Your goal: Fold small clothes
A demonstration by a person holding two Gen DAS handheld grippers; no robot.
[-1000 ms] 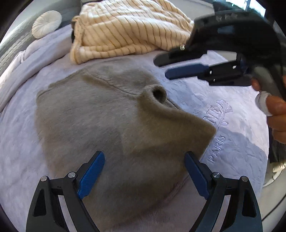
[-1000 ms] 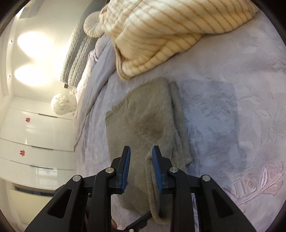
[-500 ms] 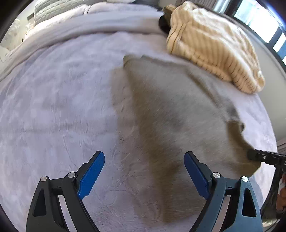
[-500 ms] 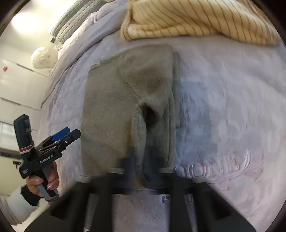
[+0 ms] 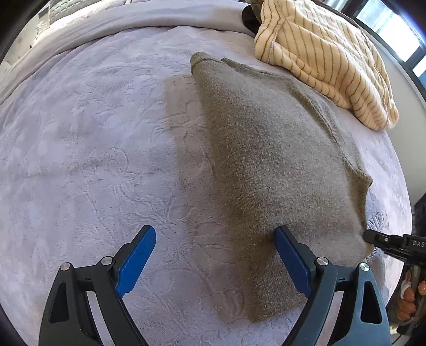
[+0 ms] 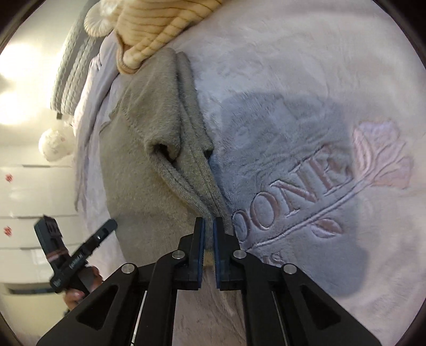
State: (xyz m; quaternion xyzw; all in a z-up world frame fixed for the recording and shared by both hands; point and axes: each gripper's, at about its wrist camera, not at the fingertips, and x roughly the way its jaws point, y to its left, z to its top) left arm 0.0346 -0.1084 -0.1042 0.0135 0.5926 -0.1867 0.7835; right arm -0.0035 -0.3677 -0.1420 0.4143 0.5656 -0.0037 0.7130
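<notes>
The grey-green knit garment (image 5: 279, 159) lies spread on the lilac bedspread (image 5: 93, 146), its far end just beside a cream striped garment (image 5: 327, 58) heaped toward the head of the bed. The right gripper (image 6: 208, 226) has its jaws clenched on a bunched, ribbed edge of the knit, which rises off the bed in a taut ridge between the blue pads. The left gripper (image 5: 215, 255) hangs over the near end with its jaws spread wide and nothing pressed between them; one blue pad sits at the knit's surface, the other over bare bedspread. Only the right wrist view shows the dark tube-like opening in the knit (image 6: 165, 151), the embroidered lettering and pink flower (image 6: 380, 157) stitched into the bedspread beside it, a round white cushion (image 6: 98, 21), a grey ribbed pillow (image 6: 69, 69), and white drawer fronts (image 6: 24, 191) along the wall. It also catches the left gripper from the side, with fingers around its handle. The left wrist view instead shows the knit's whole outline, a folded grey sheet edge (image 5: 133, 18) across the head of the bed, and a bright window (image 5: 394, 26) at the upper right. The bedspread is plush with an embossed leaf pattern.
</notes>
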